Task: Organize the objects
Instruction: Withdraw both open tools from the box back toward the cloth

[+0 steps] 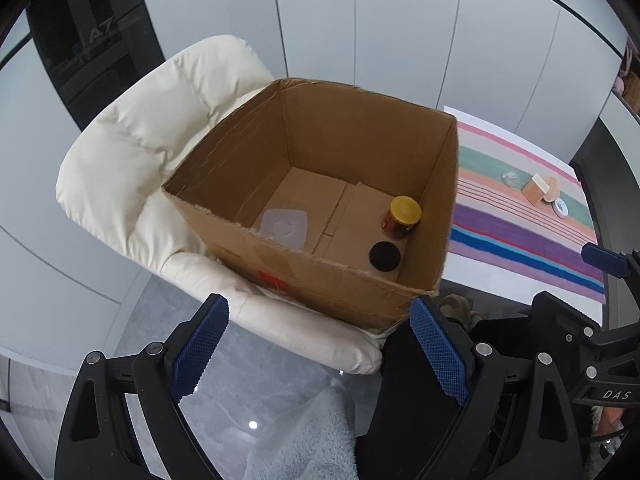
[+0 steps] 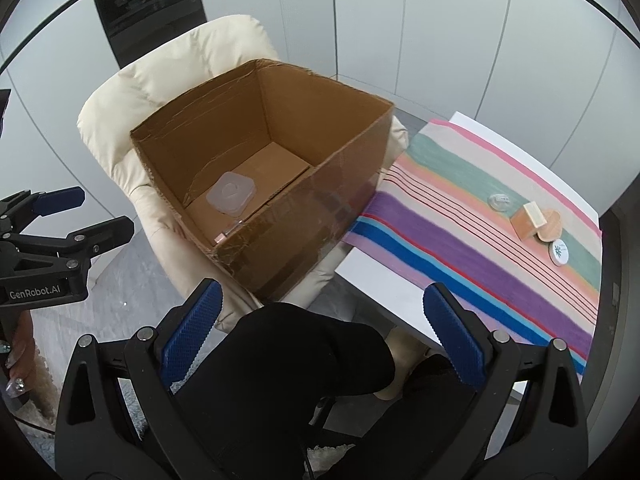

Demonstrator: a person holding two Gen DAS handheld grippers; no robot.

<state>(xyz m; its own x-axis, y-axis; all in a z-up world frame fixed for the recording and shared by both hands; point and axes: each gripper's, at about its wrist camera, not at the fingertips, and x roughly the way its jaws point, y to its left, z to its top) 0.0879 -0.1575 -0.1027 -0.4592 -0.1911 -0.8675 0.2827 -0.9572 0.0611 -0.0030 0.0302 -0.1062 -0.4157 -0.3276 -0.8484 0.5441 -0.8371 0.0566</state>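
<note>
An open cardboard box (image 1: 304, 268) sits on a cream armchair (image 1: 132, 152); it also shows in the right wrist view (image 2: 280, 240). Inside it are a yellow-lidded jar (image 1: 402, 218), a black-lidded item (image 1: 385, 256) and a clear plastic lid (image 1: 285, 227), which also shows in the right wrist view (image 2: 231, 193). On the striped cloth (image 2: 460, 232) lie a wooden block (image 2: 529, 220), a round wooden piece (image 2: 551, 229), a small white round tin (image 2: 560, 253) and a clear glass piece (image 2: 500, 201). My left gripper (image 1: 320, 352) is open and empty, short of the box. My right gripper (image 2: 324, 336) is open and empty above a dark-clothed leg.
The white table (image 2: 376, 280) stands right of the armchair. Grey wall panels stand behind. A dark glass door (image 1: 88, 40) is at the back left. A pale blue fluffy rug (image 1: 304, 440) lies on the grey floor. The left gripper shows in the right wrist view (image 2: 72, 224).
</note>
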